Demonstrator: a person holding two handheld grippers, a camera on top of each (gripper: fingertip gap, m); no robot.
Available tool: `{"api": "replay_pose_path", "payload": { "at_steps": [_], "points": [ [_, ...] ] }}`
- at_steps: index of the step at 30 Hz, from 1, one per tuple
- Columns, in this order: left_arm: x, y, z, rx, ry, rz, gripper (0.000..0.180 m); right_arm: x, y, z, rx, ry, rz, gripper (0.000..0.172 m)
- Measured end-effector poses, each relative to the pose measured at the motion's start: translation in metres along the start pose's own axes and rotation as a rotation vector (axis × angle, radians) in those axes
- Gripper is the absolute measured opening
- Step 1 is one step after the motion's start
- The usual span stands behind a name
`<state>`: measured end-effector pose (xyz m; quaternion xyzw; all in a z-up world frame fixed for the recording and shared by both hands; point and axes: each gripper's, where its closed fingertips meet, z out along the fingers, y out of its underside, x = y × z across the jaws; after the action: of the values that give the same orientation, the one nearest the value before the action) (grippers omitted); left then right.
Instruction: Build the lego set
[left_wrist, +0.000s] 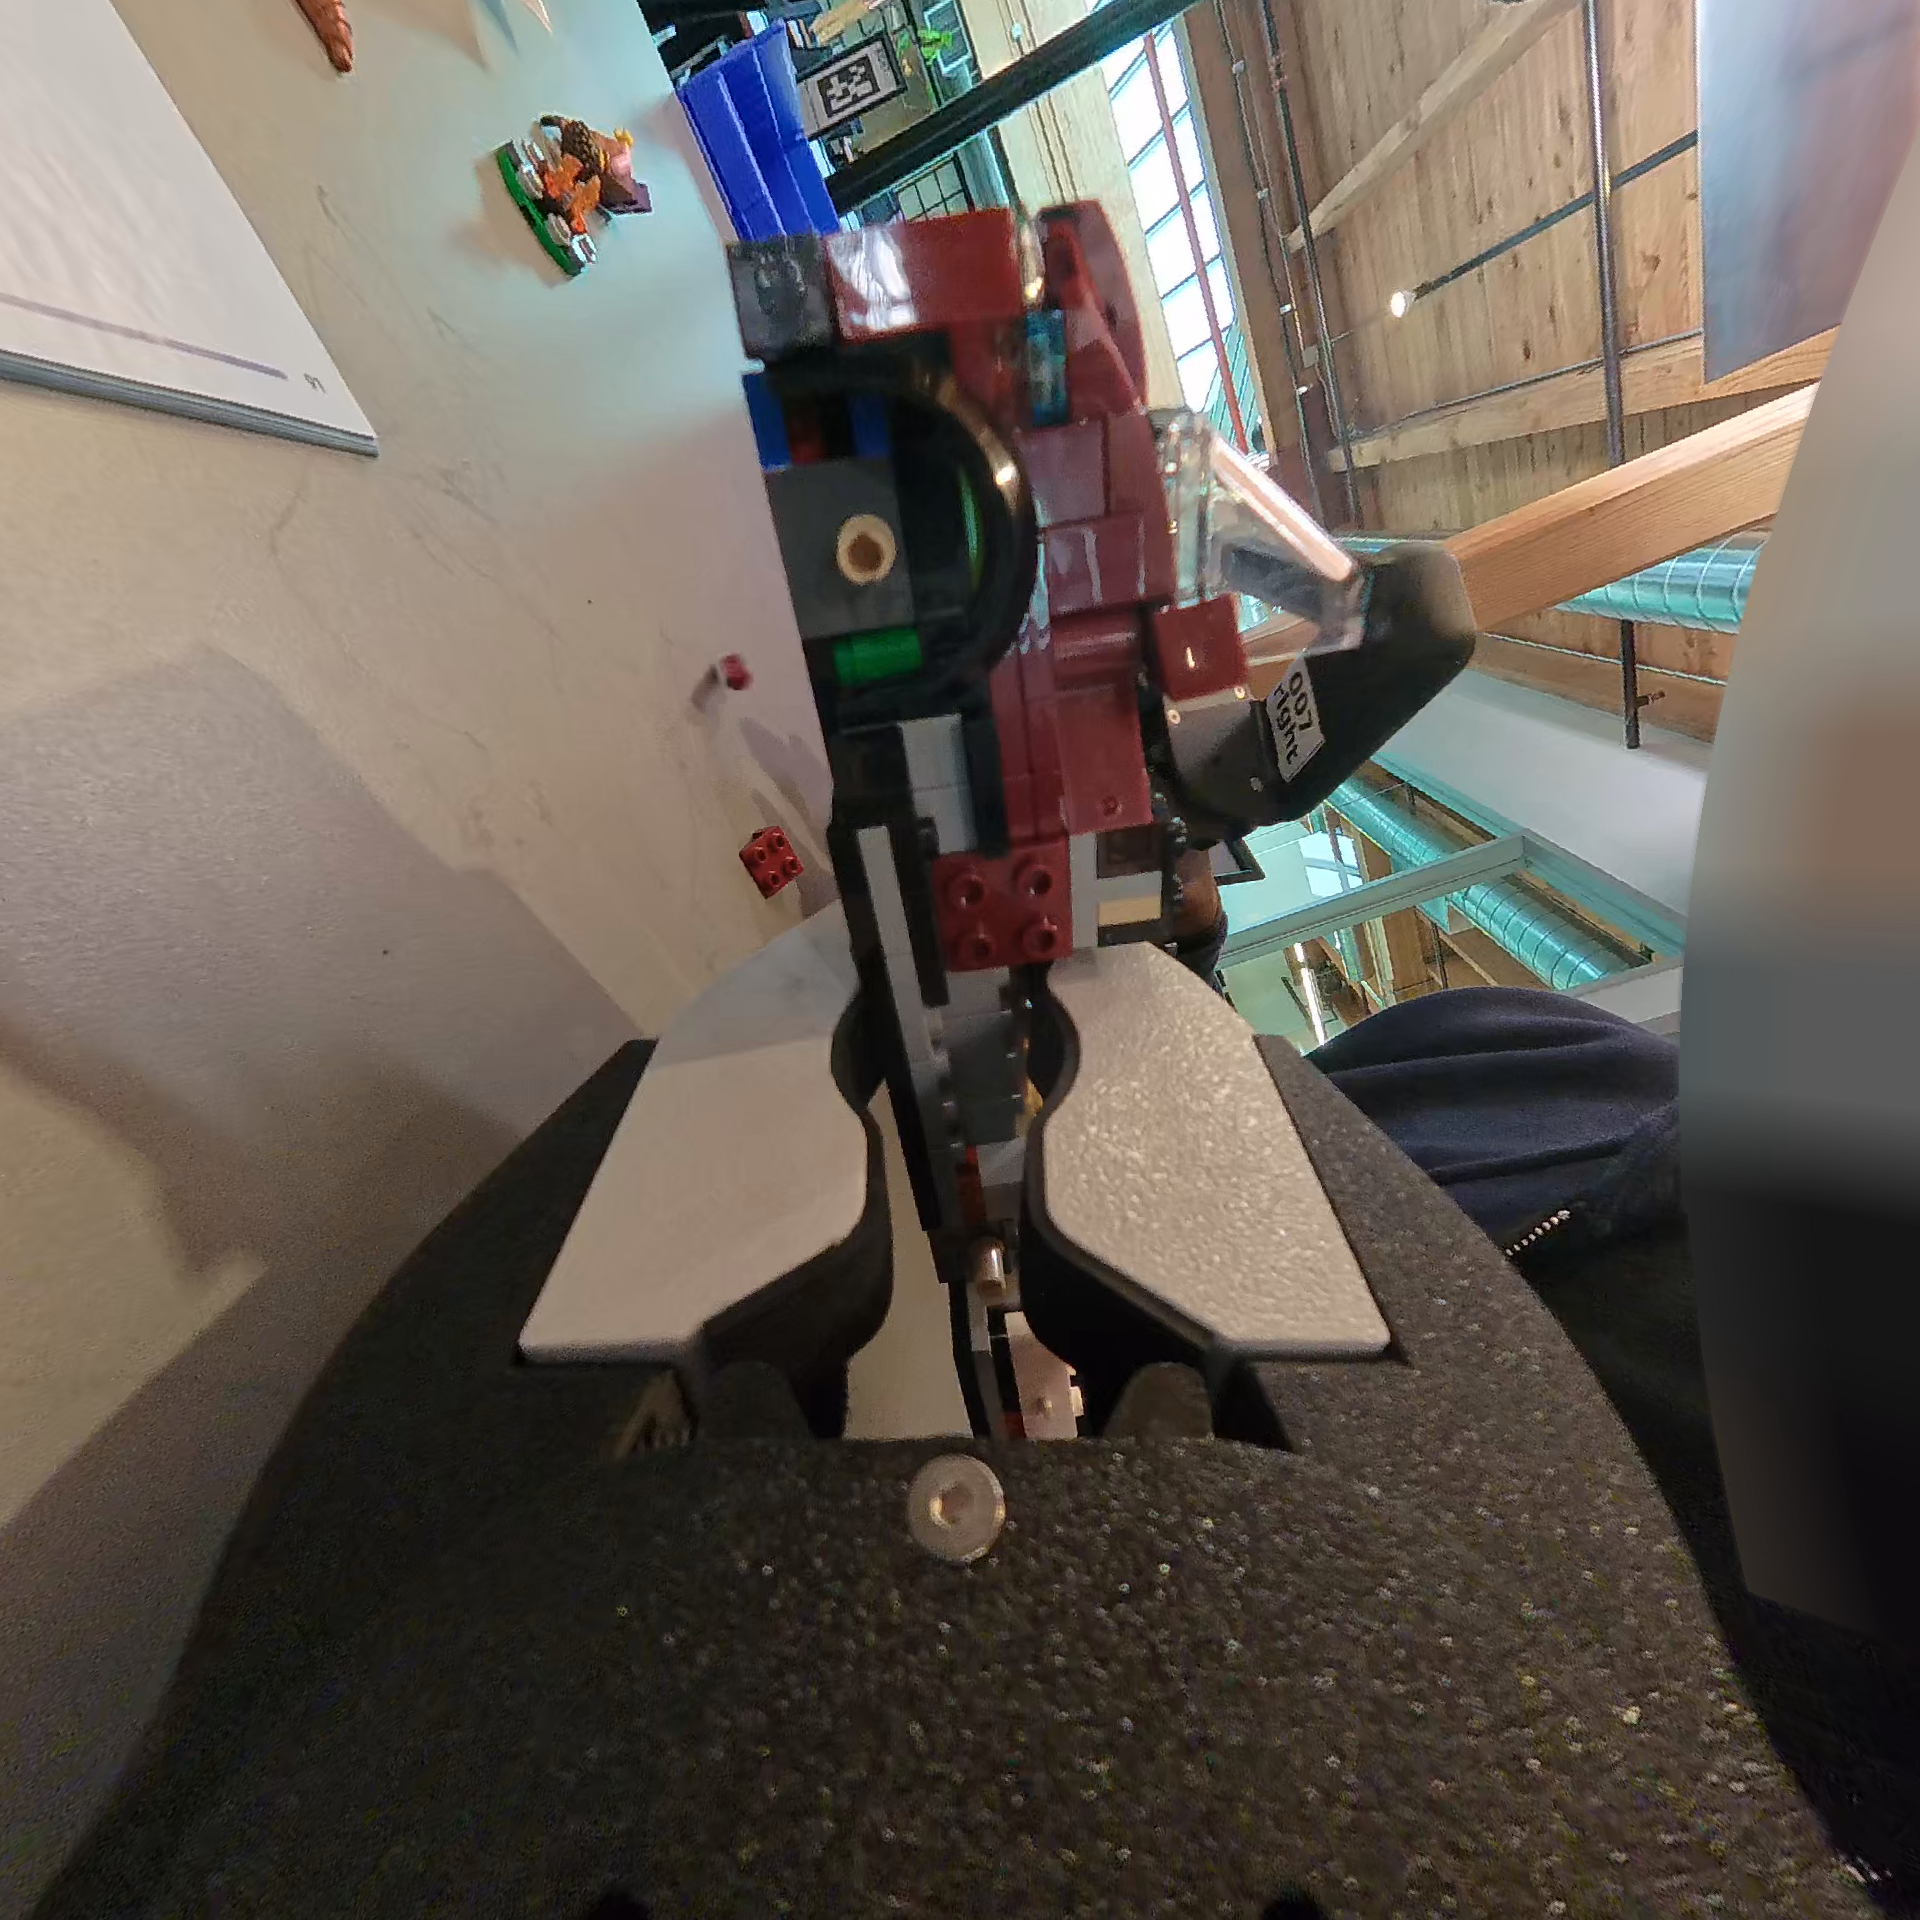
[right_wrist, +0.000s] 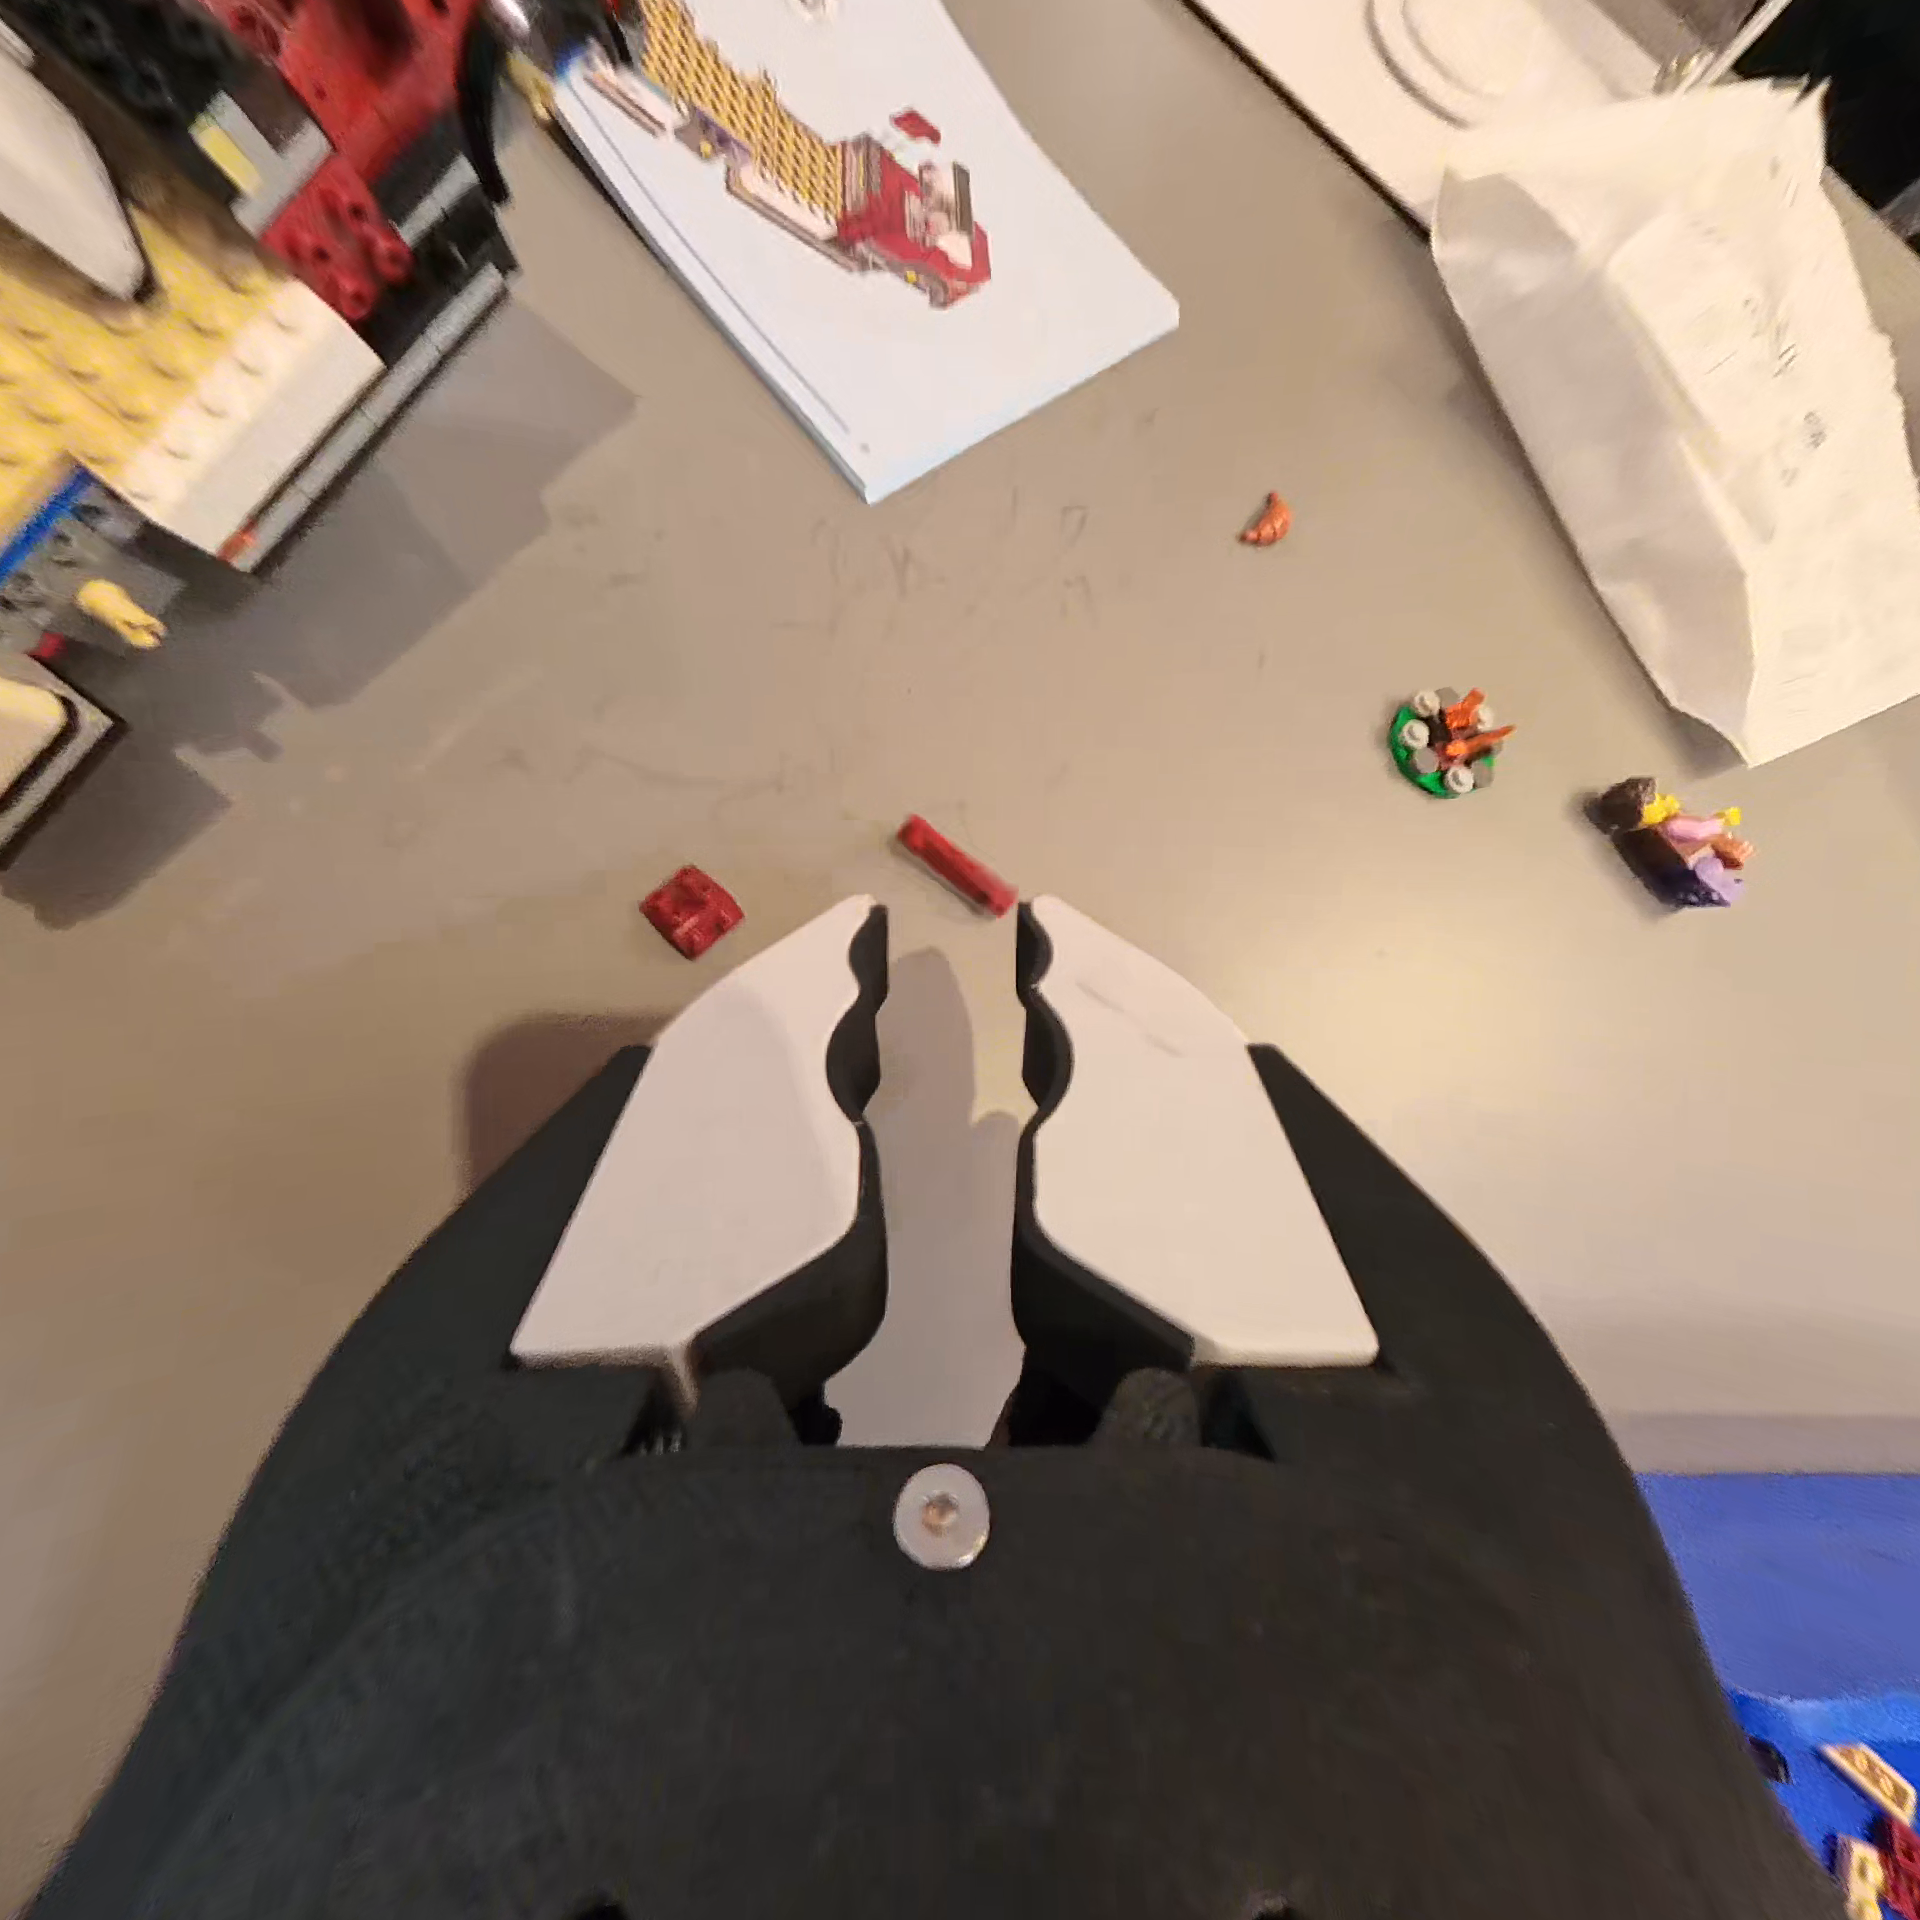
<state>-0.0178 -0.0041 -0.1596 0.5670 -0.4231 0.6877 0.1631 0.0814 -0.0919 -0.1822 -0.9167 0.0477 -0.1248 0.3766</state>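
Observation:
My left gripper (left_wrist: 977, 997) is shut on a dark red, black and grey brick-built vehicle model (left_wrist: 935, 582) and holds it off the table. Both pads press on its narrow lower end. The model also shows at the top left of the right wrist view (right_wrist: 312, 208). My right gripper (right_wrist: 951, 914) is open and empty, low over the grey table (right_wrist: 727, 644). A long thin red piece (right_wrist: 954, 864) lies just ahead of its right fingertip. A small square red brick (right_wrist: 691, 911) lies left of its left fingertip. The right gripper also shows behind the model in the left wrist view (left_wrist: 1351, 675).
An open instruction booklet (right_wrist: 862, 239) lies ahead on the table. A white paper bag (right_wrist: 1683, 395) stands at the right. A green round build (right_wrist: 1447, 743), a minifigure (right_wrist: 1678, 842) and a small brown piece (right_wrist: 1265, 520) lie to the right. A blue bin (right_wrist: 1787, 1621) is at the bottom right. Measured from the fingertips, the green round build (right_wrist: 1447, 743) is 15 cm or so from the right gripper and 25 cm from the left.

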Motion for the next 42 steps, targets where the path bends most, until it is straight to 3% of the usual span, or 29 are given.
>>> {"api": "replay_pose_path", "payload": {
  "at_steps": [6, 15, 21, 32, 42],
  "points": [
    [0.0, 0.0, 0.0, 0.0, -0.002, -0.002, 0.023, 0.005, 0.017, 0.007, -0.049, 0.01, 0.029, 0.022],
    [0.0, 0.0, 0.0, 0.0, -0.004, 0.005, 0.023, 0.015, -0.012, 0.046, -0.067, 0.007, -0.054, 0.02],
    [0.001, 0.001, 0.0, -0.002, -0.003, 0.005, 0.023, 0.026, -0.014, 0.071, -0.129, -0.016, -0.085, 0.021],
    [0.004, 0.002, 0.001, -0.006, 0.028, -0.029, 0.023, 0.036, -0.01, 0.079, -0.4, -0.141, -0.332, 0.023],
    [0.008, 0.005, 0.003, -0.003, 0.081, -0.088, 0.023, 0.017, -0.004, 0.081, -0.422, -0.271, -0.272, 0.012]
  ]
}}
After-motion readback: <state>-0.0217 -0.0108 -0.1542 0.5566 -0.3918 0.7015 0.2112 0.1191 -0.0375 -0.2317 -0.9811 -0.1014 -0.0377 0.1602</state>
